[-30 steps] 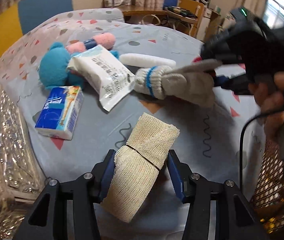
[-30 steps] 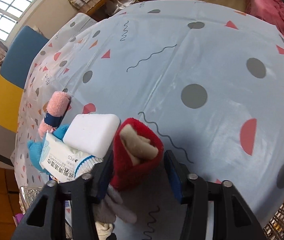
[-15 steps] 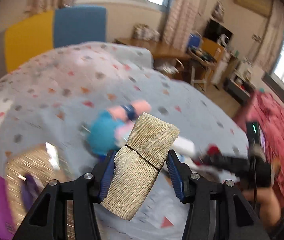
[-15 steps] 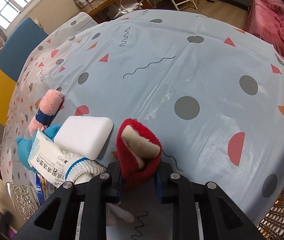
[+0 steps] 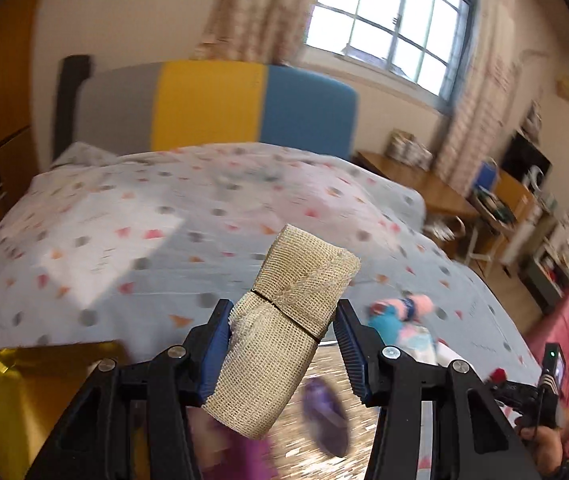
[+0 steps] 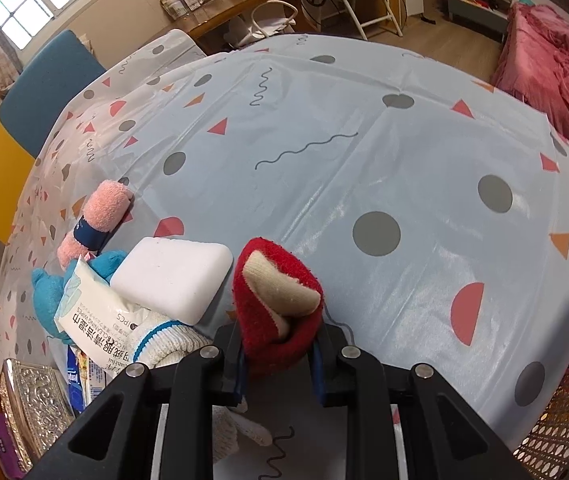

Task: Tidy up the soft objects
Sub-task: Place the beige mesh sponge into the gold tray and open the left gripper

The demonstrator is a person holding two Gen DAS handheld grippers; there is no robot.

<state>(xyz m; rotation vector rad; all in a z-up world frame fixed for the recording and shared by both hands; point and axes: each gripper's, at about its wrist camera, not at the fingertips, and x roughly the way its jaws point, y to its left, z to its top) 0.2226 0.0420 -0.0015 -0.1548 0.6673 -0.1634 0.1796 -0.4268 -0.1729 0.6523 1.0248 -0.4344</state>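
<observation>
The left gripper (image 5: 282,344) has its jaws clamped on a beige bandage roll (image 5: 284,336), held in the air above a silver tray (image 5: 326,364). The right gripper's (image 6: 278,364) jaws pinch a red sock (image 6: 276,300) at the bench (image 6: 364,152). Most of the sorting looks undone. Only the right view shows the white sponge (image 6: 172,276), wipes pack (image 6: 92,320) and glove (image 6: 160,340) waiting; only the left shows a gold box (image 5: 40,380).
</observation>
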